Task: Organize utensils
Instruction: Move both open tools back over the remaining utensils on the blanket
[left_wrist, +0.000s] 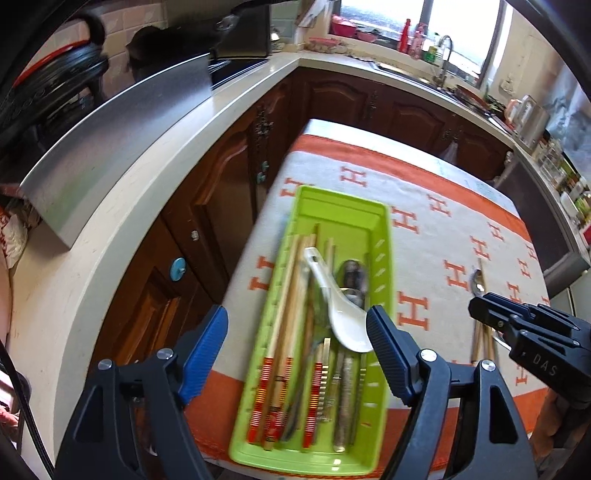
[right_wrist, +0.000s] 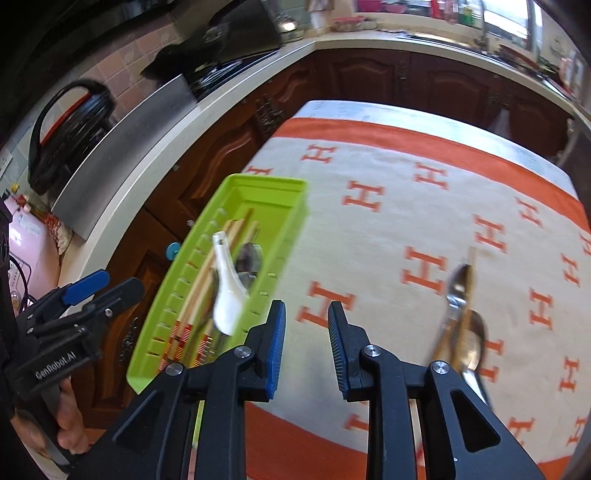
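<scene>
A lime-green utensil tray (left_wrist: 384, 236) lies on the cloth at the table's left edge. It holds several chopsticks (left_wrist: 288, 295), a white ceramic spoon (left_wrist: 332, 295) and dark metal utensils. My left gripper (left_wrist: 295, 350) hovers open above the tray's near half, its pads touching nothing. My right gripper (right_wrist: 307, 341) is open and empty over bare cloth, between the tray (right_wrist: 266, 184) and a loose pile to the right. That pile has two metal spoons (right_wrist: 458, 288) lying across a wooden chopstick (right_wrist: 471, 258). One of those spoons (left_wrist: 478, 282) shows just beyond the right gripper's fingers (left_wrist: 491, 314).
An orange and white cloth with H marks (right_wrist: 369, 229) covers the table. A pale counter (left_wrist: 122, 206) with dark wooden cabinets (left_wrist: 221, 173) runs along the left and back. A steel panel (left_wrist: 110, 155) stands on it. A hand (right_wrist: 70, 424) holds the left gripper's grip.
</scene>
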